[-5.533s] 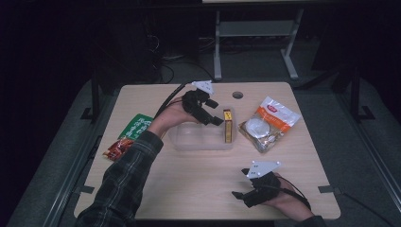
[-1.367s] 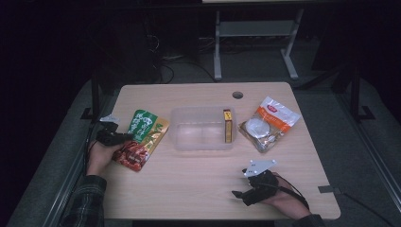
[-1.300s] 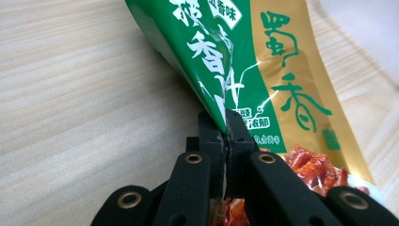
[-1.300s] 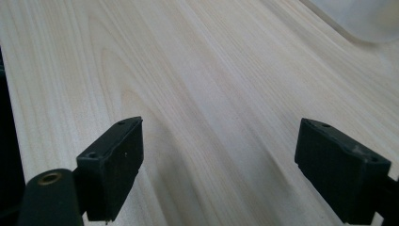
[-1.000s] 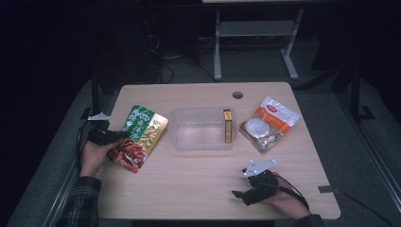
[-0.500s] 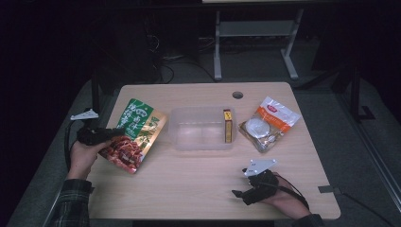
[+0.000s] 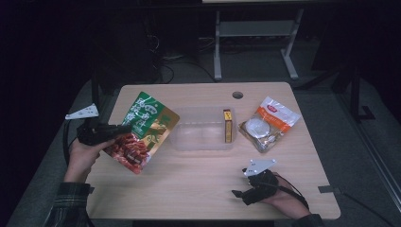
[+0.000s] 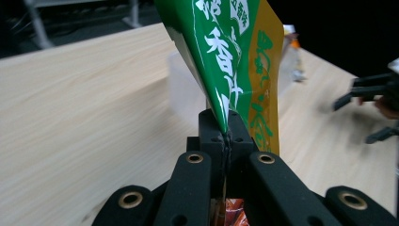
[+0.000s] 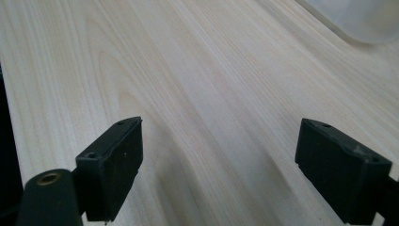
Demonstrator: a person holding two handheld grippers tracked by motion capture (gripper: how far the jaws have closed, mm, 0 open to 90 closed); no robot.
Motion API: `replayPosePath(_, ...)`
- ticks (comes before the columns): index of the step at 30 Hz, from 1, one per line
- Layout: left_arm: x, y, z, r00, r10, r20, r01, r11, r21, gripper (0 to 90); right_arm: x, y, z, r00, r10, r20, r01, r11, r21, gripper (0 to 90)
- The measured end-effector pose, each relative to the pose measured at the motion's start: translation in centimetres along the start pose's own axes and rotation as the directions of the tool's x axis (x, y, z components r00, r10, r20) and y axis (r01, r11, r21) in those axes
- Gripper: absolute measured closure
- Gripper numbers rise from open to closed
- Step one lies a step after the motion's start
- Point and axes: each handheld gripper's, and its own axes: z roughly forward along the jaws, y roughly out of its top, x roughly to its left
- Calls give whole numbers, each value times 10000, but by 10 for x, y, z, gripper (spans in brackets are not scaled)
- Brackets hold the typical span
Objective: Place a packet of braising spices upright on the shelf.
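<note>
A green and orange snack bag (image 7: 143, 131) hangs tilted above the table's left edge, pinched at its edge by my left gripper (image 7: 124, 128), which is shut on it. In the left gripper view the bag (image 8: 235, 61) rises from between the closed jaws of that gripper (image 8: 226, 141). A clear plastic tub (image 7: 201, 135) sits mid-table with a small yellow box (image 7: 228, 126) standing inside at its right end. My right gripper (image 7: 238, 193) rests near the front right of the table, and in its own view my right gripper (image 9: 216, 155) stands open over bare wood.
A clear packet with orange print and a round white item (image 7: 268, 124) lies right of the tub. A cable hole (image 7: 237, 95) is at the table's (image 7: 198, 189) back edge. A metal frame (image 7: 255, 33) stands behind the table.
My left gripper has lifted the snack bag off the table and tilted it up. The right gripper has stayed still.
</note>
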Motion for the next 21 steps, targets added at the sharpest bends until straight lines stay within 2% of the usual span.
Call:
replayPosePath(3, -13, 8, 7, 9988, 292, 391, -289, 9995, -85, 891, 0, 0, -1, 10000, 58, -37, -58, 10000, -55, 152)
replayPosePath(7, -27, 14, 18, 9926, 597, 1057, -566, 9979, -322, 891, -1, 0, -1, 9999, 115, -52, -115, 9999, -97, 148)
replayPosePath(13, -47, 20, 42, 9735, 1161, 1971, -1064, 9926, -592, 891, -1, 1, -3, 9998, 165, -131, -166, 9998, -113, 128)
replayPosePath(16, -56, 20, 57, 9650, 1396, 2220, -1279, 9896, -663, 891, -1, 2, -6, 9998, 39, -217, -39, 10000, -13, 95)
replayPosePath(18, -60, 19, 65, 9606, 1486, 2350, -1369, 9884, -656, 891, -1, 3, -9, 9987, -30, -517, 25, 10000, -87, 134)
replayPosePath(21, -67, 17, 80, 9534, 1612, 2551, -1461, 9863, -771, 891, -1, 4, -13, 9969, 183, -761, -202, 9995, -240, 133)
